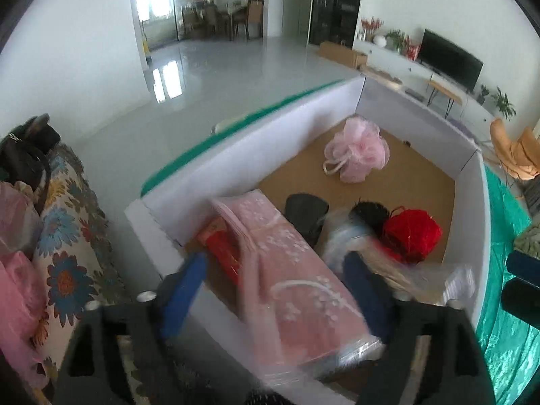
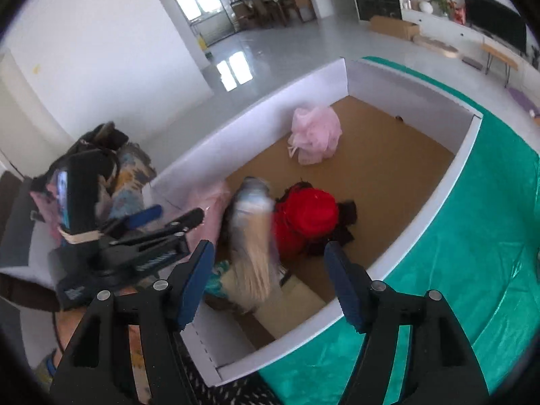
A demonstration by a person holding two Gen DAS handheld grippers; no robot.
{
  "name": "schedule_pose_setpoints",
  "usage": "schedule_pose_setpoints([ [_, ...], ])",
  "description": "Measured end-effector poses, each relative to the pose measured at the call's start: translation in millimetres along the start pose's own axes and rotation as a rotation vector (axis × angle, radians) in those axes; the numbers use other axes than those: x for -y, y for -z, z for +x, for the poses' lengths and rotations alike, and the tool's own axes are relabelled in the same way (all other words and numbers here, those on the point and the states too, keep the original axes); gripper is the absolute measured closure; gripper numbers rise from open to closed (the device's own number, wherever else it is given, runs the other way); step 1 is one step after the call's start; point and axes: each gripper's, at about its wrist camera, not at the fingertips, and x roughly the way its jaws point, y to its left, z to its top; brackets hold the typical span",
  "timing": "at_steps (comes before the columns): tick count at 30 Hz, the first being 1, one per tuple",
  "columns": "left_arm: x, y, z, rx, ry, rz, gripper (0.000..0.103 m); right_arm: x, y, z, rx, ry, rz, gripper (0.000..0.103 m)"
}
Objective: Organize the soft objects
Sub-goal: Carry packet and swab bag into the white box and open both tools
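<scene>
No readable writing is being shown on any item. Both grippers are being held wide open over the near end of a white-walled cardboard box (image 2: 398, 260) with a brown floor; nothing is being gripped by the left gripper (image 1: 280, 290) or the right gripper (image 2: 270, 287). A flat pink floral-print package in clear plastic (image 1: 297, 270) is being blurred between the left fingers, untouched, and is barely being seen from the right wrist. A pink mesh bath pouf (image 2: 315, 138) is being left near the box's far corner, a red mesh pouf (image 2: 307, 219) mid-box. Only the right view is showing the left gripper's body.
</scene>
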Motion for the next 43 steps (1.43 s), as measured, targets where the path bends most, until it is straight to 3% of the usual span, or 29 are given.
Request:
schedule_pose_setpoints([
  [2,-4,5,-19,0.046,-0.035,0.004,0.013,2,7,-7,0.001,0.026,-0.017,0.032],
  [9,28,-5,-63,0.087,-0.149,0.014,0.005,8,-4,-28,0.037,0.093,-0.051,0.032],
  [15,35,2,-88,0.087,-0.105,0.003,0.005,2,-16,-42,0.066,0.147,-0.085,0.032],
  [19,36,9,-92,0.064,-0.141,0.001,0.005,0,-18,-45,0.067,0.177,-0.099,0.032],
  [27,37,15,-99,0.093,-0.107,0.0,0.005,0,-23,-42,0.06,0.221,-0.104,0.032],
  [39,34,13,-93,0.073,-0.075,-0.017,0.005,-2,-25,-33,0.049,0.22,-0.113,0.032],
  [43,34,14,-97,0.1,-0.075,-0.039,0.004,-1,-24,-32,0.048,0.217,-0.113,0.032],
])
